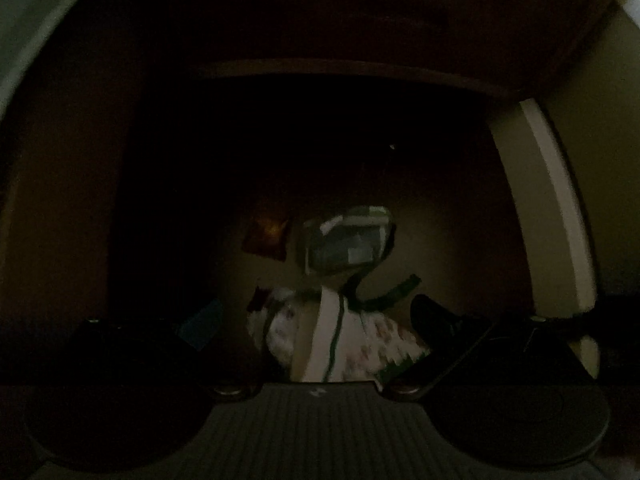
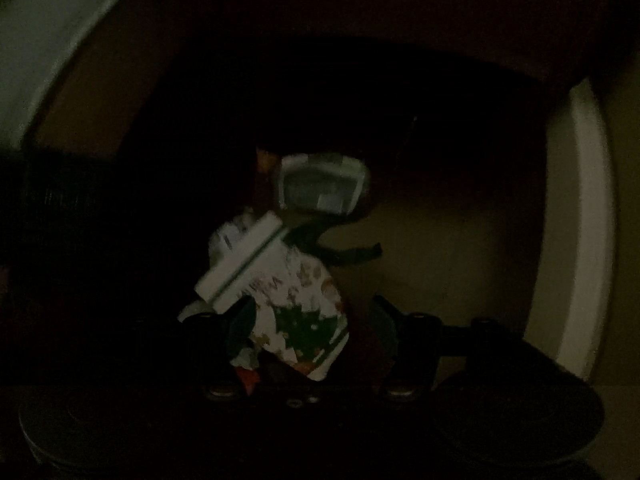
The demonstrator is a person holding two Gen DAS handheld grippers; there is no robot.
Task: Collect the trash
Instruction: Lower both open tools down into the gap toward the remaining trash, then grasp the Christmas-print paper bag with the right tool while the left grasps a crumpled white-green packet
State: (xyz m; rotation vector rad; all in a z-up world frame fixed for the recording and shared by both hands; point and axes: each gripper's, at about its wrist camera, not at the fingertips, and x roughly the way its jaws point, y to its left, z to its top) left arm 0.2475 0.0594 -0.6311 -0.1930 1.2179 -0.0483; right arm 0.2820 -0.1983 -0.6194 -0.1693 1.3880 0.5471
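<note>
Honestly, your right gripper [image 2: 308,320] gapes around the printed wrapper [image 2: 296,300] on the dim floor [image 2: 460,248]; close blind and it slips. Left gripper [image 1: 320,344]: cannot tell.

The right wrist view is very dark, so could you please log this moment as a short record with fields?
lighting: very dim, blurred
nearest item: printed paper bag with a pale strip across its top, lying on the floor
behind it: clear tray
beside them: dark strap
right gripper: open, fingers either side of the bag
left gripper: bag close in front; state unclear
wall trim: pale, at right
</note>
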